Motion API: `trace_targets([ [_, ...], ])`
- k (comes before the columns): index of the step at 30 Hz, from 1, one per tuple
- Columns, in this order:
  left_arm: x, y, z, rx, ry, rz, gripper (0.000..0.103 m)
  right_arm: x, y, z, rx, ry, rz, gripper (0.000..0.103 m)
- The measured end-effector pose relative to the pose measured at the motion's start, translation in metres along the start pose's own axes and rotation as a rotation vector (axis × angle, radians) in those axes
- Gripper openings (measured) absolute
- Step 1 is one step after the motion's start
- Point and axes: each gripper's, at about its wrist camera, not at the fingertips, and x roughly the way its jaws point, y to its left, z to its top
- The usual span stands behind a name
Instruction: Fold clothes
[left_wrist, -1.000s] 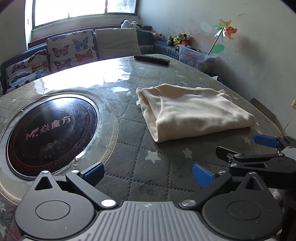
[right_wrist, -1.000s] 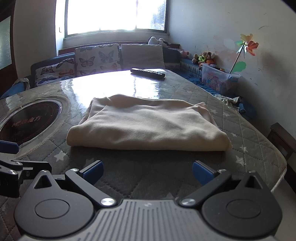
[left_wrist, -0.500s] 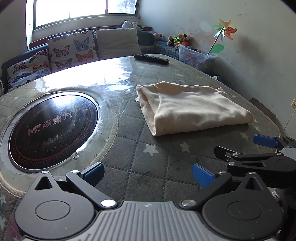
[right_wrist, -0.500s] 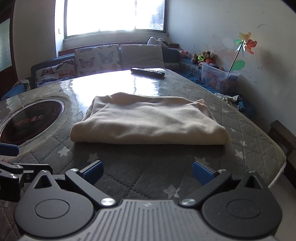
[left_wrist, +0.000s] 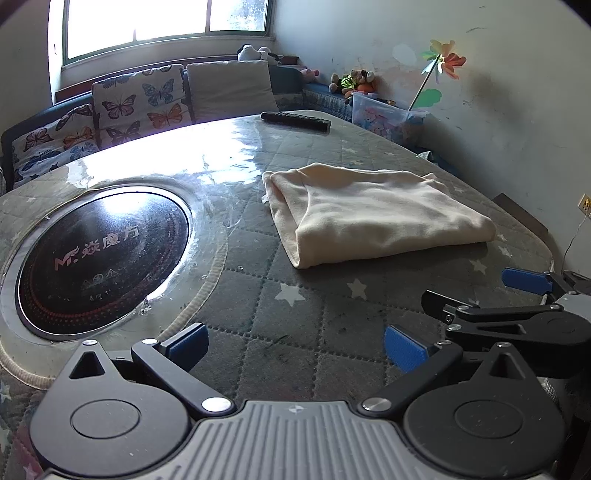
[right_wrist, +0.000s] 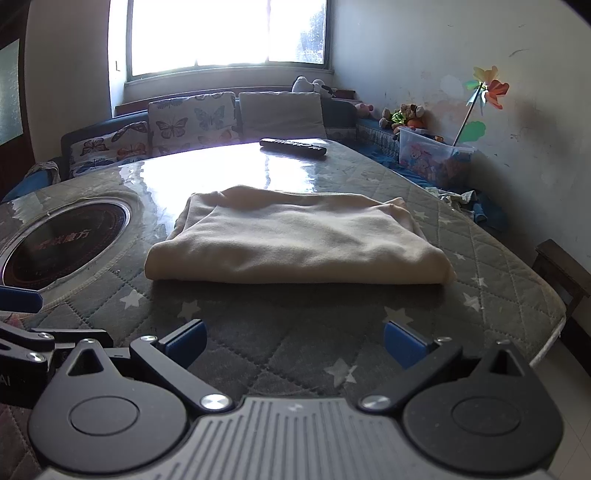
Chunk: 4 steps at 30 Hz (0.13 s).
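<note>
The table (left_wrist: 303, 317), the largest thing before me, wore a quilted grey cover printed with pale stars, under a glossy film that threw back the window's glare on the far half. A round black cooktop (left_wrist: 99, 258) was set into it, and I place everything else from that.

The cream garment (right_wrist: 295, 240) lay to the right of the cooktop, well apart from its rim. It was folded into a flat, thick rectangle, the near edge a soft rounded fold, the layered edges showing at the end nearest the cooktop, the surface smooth with only shallow creases. Bare quilt ran all round it: a broad strip between it and my fingers, and a narrower margin before the table's right edge, where the cover dropped away toward the floor.

Beyond the cooktop and garment, near the far edge, lay a dark remote control (right_wrist: 293, 147).

My left gripper (left_wrist: 295, 345) stood spread wide over the near quilt, holding nothing. My right gripper (right_wrist: 293, 341) was just as wide and empty, facing the garment's long fold.
</note>
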Motion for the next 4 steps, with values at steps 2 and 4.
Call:
trace_targets([
  [2,-0.0006,-0.0011,-0.0002,0.003,-0.002,0.000,0.103,-0.0007,-0.0001,0.0001,0.000,-0.002,0.001,0.103],
  [4,-0.0008,-0.0015,0.0000,0.002,-0.003,-0.003,0.103,-0.0011,-0.0002,0.0002,0.001,-0.003,0.001,0.103],
])
